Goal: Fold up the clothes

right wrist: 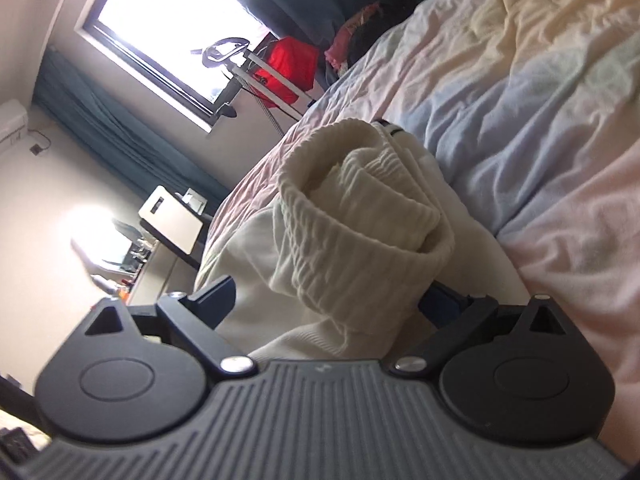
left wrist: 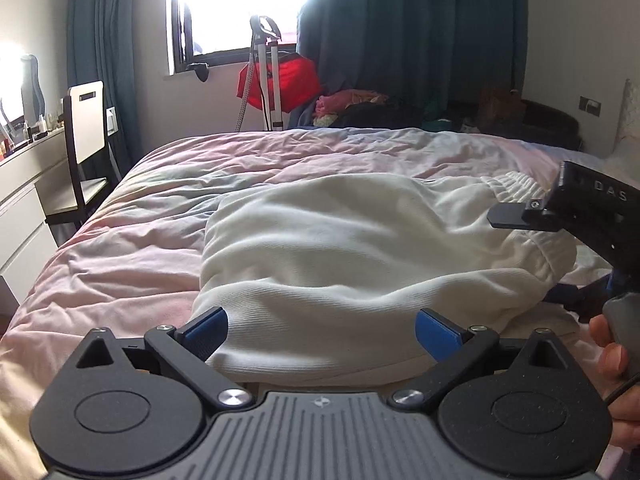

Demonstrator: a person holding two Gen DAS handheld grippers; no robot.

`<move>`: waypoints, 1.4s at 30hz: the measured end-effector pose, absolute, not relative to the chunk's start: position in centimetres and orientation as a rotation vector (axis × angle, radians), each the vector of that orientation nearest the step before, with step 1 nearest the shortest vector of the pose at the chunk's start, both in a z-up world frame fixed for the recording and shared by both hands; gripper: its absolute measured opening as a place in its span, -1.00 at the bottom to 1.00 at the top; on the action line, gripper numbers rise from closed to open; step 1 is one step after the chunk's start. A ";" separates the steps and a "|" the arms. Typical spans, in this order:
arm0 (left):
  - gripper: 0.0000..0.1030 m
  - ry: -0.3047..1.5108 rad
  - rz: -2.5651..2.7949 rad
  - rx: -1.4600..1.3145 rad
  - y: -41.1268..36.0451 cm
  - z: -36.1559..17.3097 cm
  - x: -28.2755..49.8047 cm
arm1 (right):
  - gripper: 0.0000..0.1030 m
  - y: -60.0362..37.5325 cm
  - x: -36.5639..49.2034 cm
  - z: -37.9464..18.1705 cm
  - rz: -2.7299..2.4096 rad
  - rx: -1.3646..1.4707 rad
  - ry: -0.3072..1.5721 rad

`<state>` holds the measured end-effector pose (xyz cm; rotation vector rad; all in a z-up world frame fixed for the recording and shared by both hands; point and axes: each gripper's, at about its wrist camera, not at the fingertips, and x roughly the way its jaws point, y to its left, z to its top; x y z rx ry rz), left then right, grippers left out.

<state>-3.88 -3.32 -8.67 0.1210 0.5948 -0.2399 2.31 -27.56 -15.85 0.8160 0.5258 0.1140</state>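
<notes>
White ribbed garment (left wrist: 360, 248), "DAS" on right gripper (right wrist: 332, 300), left gripper (left wrist: 320, 326), both fingers spread.

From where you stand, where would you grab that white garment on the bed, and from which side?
I'd take the white garment by its ribbed waistband, coming in from that end. The band is thick, bunched and raised off the duvet, so fingers can close around it; the rest lies smooth.

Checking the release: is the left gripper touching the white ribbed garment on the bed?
Apart. The left wrist view shows the left gripper open, both blue pads clear of the white ribbed garment.
</notes>
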 end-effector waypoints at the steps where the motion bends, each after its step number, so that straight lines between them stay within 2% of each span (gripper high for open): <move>1: 0.96 0.597 -0.247 0.114 -3.4 -8.6 -4.3 | 0.50 -27.0 2.8 -15.7 0.091 0.761 0.534; 2: 0.96 0.599 -0.256 0.100 -3.2 -8.7 -4.3 | 0.07 -26.6 3.1 -15.7 0.053 0.708 0.547; 3: 0.96 0.597 -0.260 0.085 -3.0 -8.6 -4.3 | -0.17 -26.8 3.1 -15.7 0.044 0.719 0.540; 4: 0.96 0.590 -0.262 0.065 -2.7 -8.5 -4.3 | -0.21 -27.0 3.1 -15.7 0.036 0.729 0.533; 6: 0.96 0.580 -0.269 0.016 -2.1 -8.1 -4.4 | -0.42 -27.7 2.4 -15.2 0.030 0.759 0.481; 8: 0.97 0.570 -0.277 -0.036 -1.4 -7.7 -4.4 | -0.45 -28.6 1.1 -13.5 0.019 0.747 0.390; 11: 0.97 0.570 -0.285 -0.091 -0.7 -7.3 -4.4 | -0.45 -30.1 0.2 -12.6 -0.058 0.704 0.355; 14: 0.97 0.597 -0.273 -0.112 -0.6 -7.4 -3.9 | -0.46 -32.8 0.4 -15.4 -0.144 0.797 0.451; 16: 0.97 0.620 -0.260 -0.115 -0.6 -7.8 -3.6 | -0.40 -33.7 0.7 -17.5 -0.146 0.873 0.535; 19: 0.97 0.654 -0.239 -0.117 -0.6 -8.3 -3.2 | -0.22 -33.2 0.3 -17.9 -0.154 0.876 0.537; 20: 0.97 0.663 -0.233 -0.121 -0.5 -8.4 -3.1 | -0.01 -33.1 0.3 -17.9 -0.163 0.860 0.550; 21: 0.97 0.671 -0.229 -0.128 -0.3 -8.5 -3.0 | 0.35 -32.9 0.3 -18.0 -0.173 0.844 0.563; 23: 0.97 0.684 -0.224 -0.153 0.0 -8.6 -2.8 | 0.66 -32.6 0.6 -18.4 -0.164 0.839 0.609; 29: 0.98 0.703 -0.206 -0.270 1.6 -8.3 -2.3 | 0.77 -31.8 2.0 -19.8 -0.078 0.852 0.677; 38: 0.98 0.769 -0.148 -0.563 6.1 -9.2 -1.0 | 0.78 -31.0 0.3 -16.4 0.209 0.953 0.440; 40: 0.97 0.782 -0.149 -0.606 6.7 -9.5 -0.8 | 0.78 -31.2 0.3 -16.2 0.241 0.968 0.421; 42: 0.98 0.788 -0.158 -0.639 7.1 -9.9 -0.6 | 0.78 -31.2 0.9 -17.2 0.194 0.963 0.491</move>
